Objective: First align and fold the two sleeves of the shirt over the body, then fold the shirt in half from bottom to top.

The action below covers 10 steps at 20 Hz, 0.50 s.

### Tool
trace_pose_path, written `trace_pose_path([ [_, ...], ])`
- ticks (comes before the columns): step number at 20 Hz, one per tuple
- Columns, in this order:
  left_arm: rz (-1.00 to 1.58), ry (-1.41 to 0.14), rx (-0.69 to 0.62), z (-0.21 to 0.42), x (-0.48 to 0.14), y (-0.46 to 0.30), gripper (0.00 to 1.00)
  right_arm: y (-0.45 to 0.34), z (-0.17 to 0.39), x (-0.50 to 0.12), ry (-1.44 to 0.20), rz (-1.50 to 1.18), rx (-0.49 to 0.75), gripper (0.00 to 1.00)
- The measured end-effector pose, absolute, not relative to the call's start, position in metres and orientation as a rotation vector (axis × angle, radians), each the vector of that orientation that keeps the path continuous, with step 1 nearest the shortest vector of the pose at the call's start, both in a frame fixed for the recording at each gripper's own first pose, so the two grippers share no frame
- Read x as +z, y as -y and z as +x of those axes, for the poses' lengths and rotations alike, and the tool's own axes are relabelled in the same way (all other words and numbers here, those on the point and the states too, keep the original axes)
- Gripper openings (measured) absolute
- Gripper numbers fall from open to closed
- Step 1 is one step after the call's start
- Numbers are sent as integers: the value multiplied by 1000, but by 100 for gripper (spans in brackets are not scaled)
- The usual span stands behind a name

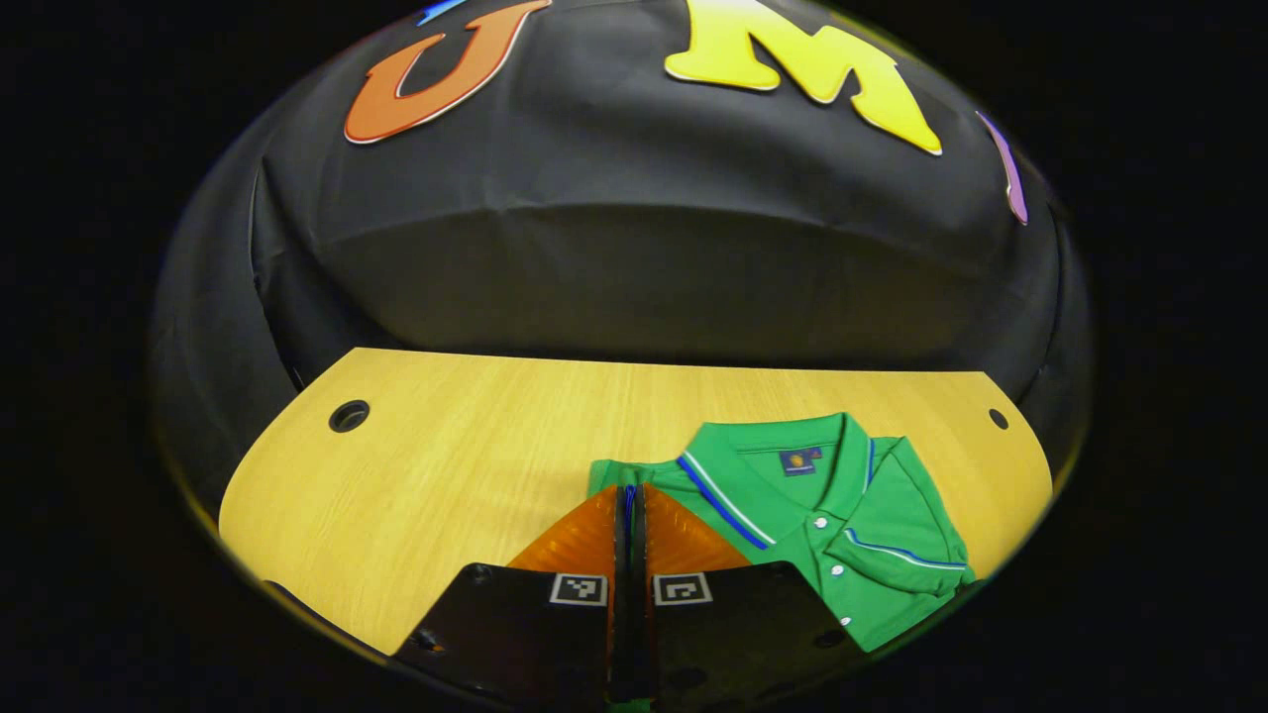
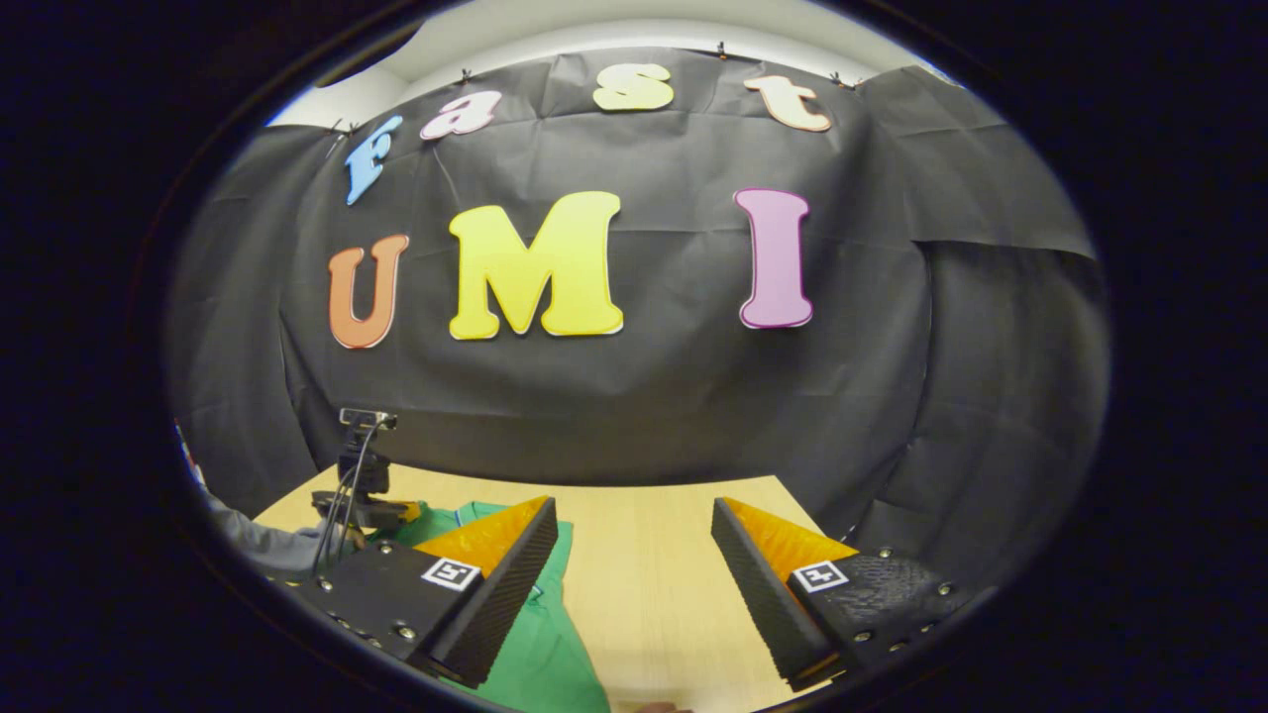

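1. Left gripper [image 1: 630,515]: nearest item in the left gripper view. The jaws are pressed together, and a thin edge of green cloth with a blue stripe shows in the slit between them, at the shirt's near-left shoulder. Judgement: a pinch on the cloth edge. The finger backs are ridged wedges, and square printed markers sit on the matt housing.
2. Right gripper [image 2: 634,555]: nearest item in the right gripper view. The jaws stand wide apart with nothing between them; bare counter shows in the gap. The inner faces are finely ribbed. It hangs above the counter, with the shirt under and beside its left finger.
3. Shirt [image 1: 842,515]: a green polo of smooth knit, lying flat on the counter, collar away from the left gripper. It has a collar with white and blue piping, a buttoned placket with pale buttons, and a small dark neck label. One piped sleeve lies folded over the chest on the side away from the left gripper.
4. Step in hand, as a judgement: sleeve folding, one sleeve apparently done and the pinched side under way. The next move calls for carrying the pinched edge across the body to lie level with the folded sleeve, then taking the hem.
5. Counter [image 1: 446,465]: pale wood-grain laminate, rounded far corners, a round cable hole [image 1: 349,416] beyond the shirt.
6. Other gripper with cables [image 2: 362,485]: beyond the shirt in the right gripper view, held by a grey sleeve [image 2: 258,545].
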<state>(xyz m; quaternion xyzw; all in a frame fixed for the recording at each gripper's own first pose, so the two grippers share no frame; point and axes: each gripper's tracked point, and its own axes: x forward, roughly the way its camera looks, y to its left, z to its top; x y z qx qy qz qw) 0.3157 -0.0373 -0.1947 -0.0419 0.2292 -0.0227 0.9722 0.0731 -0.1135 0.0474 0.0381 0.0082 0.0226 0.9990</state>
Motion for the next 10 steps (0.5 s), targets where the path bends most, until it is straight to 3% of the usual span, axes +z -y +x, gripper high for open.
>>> trace_pose_path([
  [10,-59,-470,-110,307,-196,92,3,130,69,42,-20,93,30,98],
])
